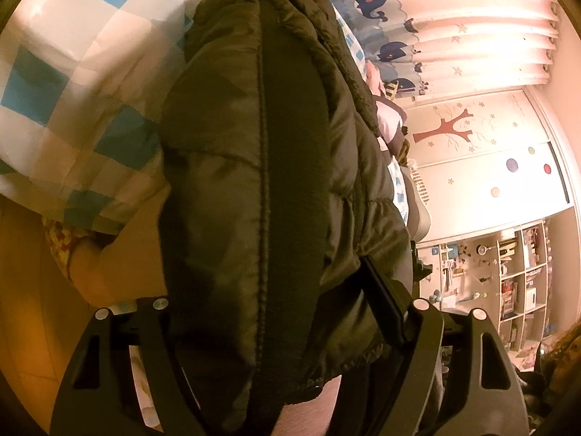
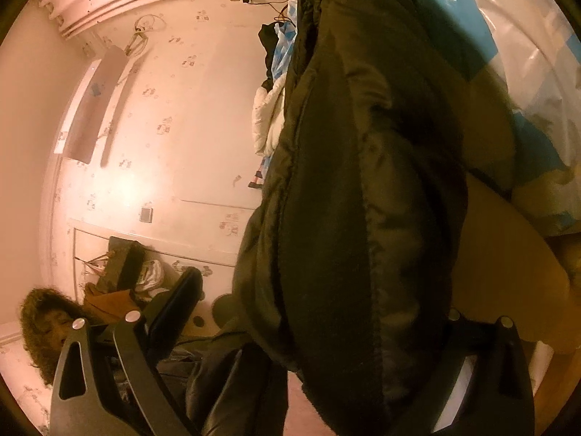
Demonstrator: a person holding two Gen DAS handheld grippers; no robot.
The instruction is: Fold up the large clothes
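Observation:
A large dark olive puffer jacket [image 1: 261, 181] fills the middle of the left wrist view, hanging in the air beside a bed. My left gripper [image 1: 276, 312] is shut on a thick fold of it; one black finger [image 1: 385, 301] shows on the right, the other is hidden under the cloth. The same jacket [image 2: 363, 181] fills the right wrist view. My right gripper [image 2: 312, 312] is shut on its bulky edge; the left finger [image 2: 178, 301] shows, the right one is hidden behind fabric.
A blue-and-white checked quilt [image 1: 72, 72] covers the bed, also in the right wrist view [image 2: 526, 72]. A whale-print curtain [image 1: 454, 18], a wardrobe [image 1: 490, 145] and cluttered shelves [image 1: 508, 283] stand beyond. A white padded garment [image 2: 267, 120] lies on the bed. A person's curly head [image 2: 43, 323] is near.

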